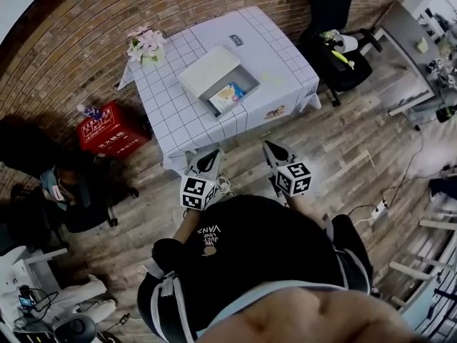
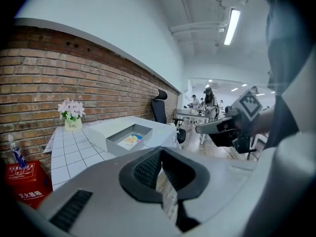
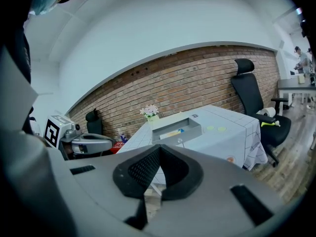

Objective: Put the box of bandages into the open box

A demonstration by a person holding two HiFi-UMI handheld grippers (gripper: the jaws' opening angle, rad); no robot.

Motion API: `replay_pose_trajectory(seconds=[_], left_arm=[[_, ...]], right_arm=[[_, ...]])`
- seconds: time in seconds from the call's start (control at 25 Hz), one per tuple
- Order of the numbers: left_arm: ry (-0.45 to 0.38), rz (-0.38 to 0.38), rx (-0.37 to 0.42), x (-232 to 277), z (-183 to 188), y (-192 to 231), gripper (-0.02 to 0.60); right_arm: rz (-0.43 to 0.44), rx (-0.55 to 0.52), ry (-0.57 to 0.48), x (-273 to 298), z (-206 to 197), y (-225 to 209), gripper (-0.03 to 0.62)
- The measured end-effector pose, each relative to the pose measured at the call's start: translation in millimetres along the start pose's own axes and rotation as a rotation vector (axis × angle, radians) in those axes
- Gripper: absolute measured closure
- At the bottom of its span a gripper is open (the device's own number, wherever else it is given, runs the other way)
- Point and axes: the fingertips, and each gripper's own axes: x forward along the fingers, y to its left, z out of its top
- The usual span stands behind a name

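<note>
The left gripper [image 1: 212,156] and right gripper [image 1: 271,151], low in the middle of the head view, both have their jaws pressed together on nothing. What looks like the box of bandages [image 1: 227,96], a colourful pack, lies inside the open box [image 1: 208,71] at upper centre on the table [image 1: 171,113], well apart from both grippers.

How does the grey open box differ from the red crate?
The open box sits on the table; the red crate stands on the floor beside it. The open box is pale grey, the crate red with white print. The open box holds the box of bandages; the crate's contents can't be seen. Both are rectangular.
</note>
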Motion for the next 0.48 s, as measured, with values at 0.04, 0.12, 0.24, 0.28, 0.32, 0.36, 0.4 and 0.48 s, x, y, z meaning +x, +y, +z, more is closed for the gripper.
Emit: replay_pose_trajectory(seconds=[0.04,0.12,0.24,0.28,0.32,0.36,0.4,0.48], left_arm=[[-0.003,0.005,-0.002,-1.2,-0.1,-2.2,0.569],[-0.011,0.013,-0.005,-2.5,0.2,-6.6,0.569],[-0.014,0.017,-0.005,-3.7,0.6,-13.7,0.569],[-0.009,0.018,-0.007,-3.9,-0.4,-16.2,0.569],[-0.005,0.018,-0.009,-3.7,-1.4,-18.5,0.569],[-0.004,0.018,-0.010,-3.2,-2.1,-20.3,0.569],[-0.003,0.019,-0.011,-2.6,-2.2,-21.6,0.569],[-0.001,0.021,-0.011,-1.8,-0.4,-24.3,0.569]], right_arm=[[0.001,-0.003,0.000,-2.1,-0.6,-0.2,0.600],[0.006,-0.010,-0.002,-5.3,-0.8,-0.2,0.600],[0.014,-0.018,-0.009,-9.8,-0.2,0.9,0.600],[0.016,-0.019,-0.010,-11.2,-0.6,0.9,0.600],[0.017,-0.020,-0.011,-12.4,-1.0,0.6,0.600],[0.019,-0.021,-0.011,-13.2,-1.2,0.0,0.600],[0.020,-0.023,-0.011,-13.8,-1.0,-0.8,0.600],[0.023,-0.025,-0.012,-15.1,-0.1,-2.7,0.600]])
